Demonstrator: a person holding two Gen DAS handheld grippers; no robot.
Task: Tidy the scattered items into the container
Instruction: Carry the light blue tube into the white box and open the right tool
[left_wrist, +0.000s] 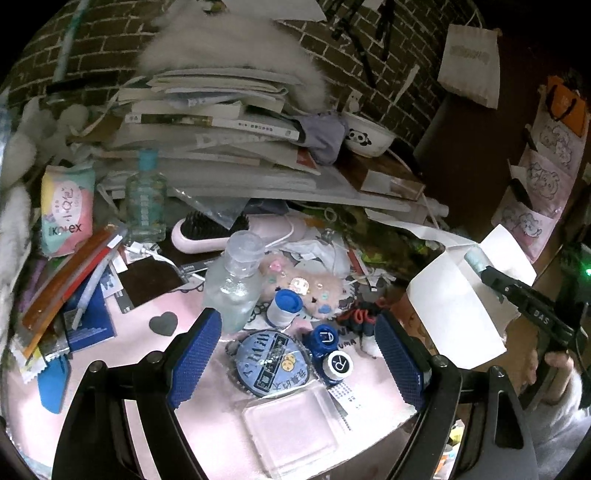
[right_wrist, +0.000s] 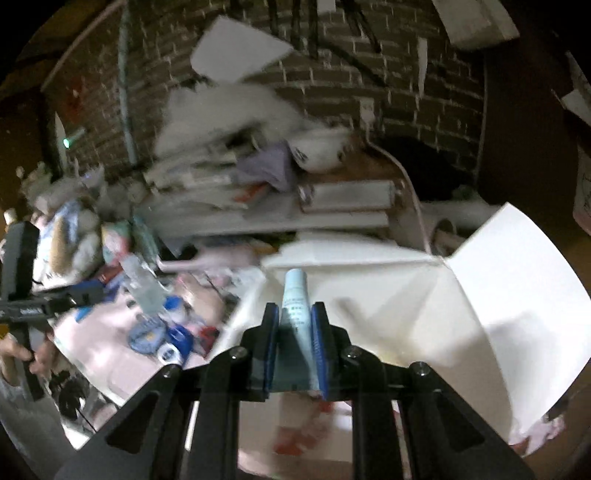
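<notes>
1. The white box (right_wrist: 424, 306) stands open at the right edge of the cluttered pink desk (left_wrist: 147, 354), its flaps raised; the part of its inside that shows is bare white card.
2. The right gripper (right_wrist: 295, 321) is closed tight on a pale blue tube (right_wrist: 295, 295), which sticks out past the fingertips and hangs over the box's open mouth, not yet inside.
3. From the left wrist view the same tube tip (left_wrist: 474, 258) shows over the box (left_wrist: 458, 295).
4. The left gripper (left_wrist: 295, 332) hovers over the desk near its front edge with its jaws spread wide and nothing between them.
5. Between and just beyond its fingers lie a round blue badge (left_wrist: 267, 363), a blue twin-cup lens case (left_wrist: 330, 350) and a small white bottle with a blue cap (left_wrist: 284, 306).
6. A clear square lid or case (left_wrist: 291, 432) sits at the front edge, empty as far as I can tell.
7. A clear bottle (left_wrist: 236, 277) leans behind the left fingertip.
</notes>
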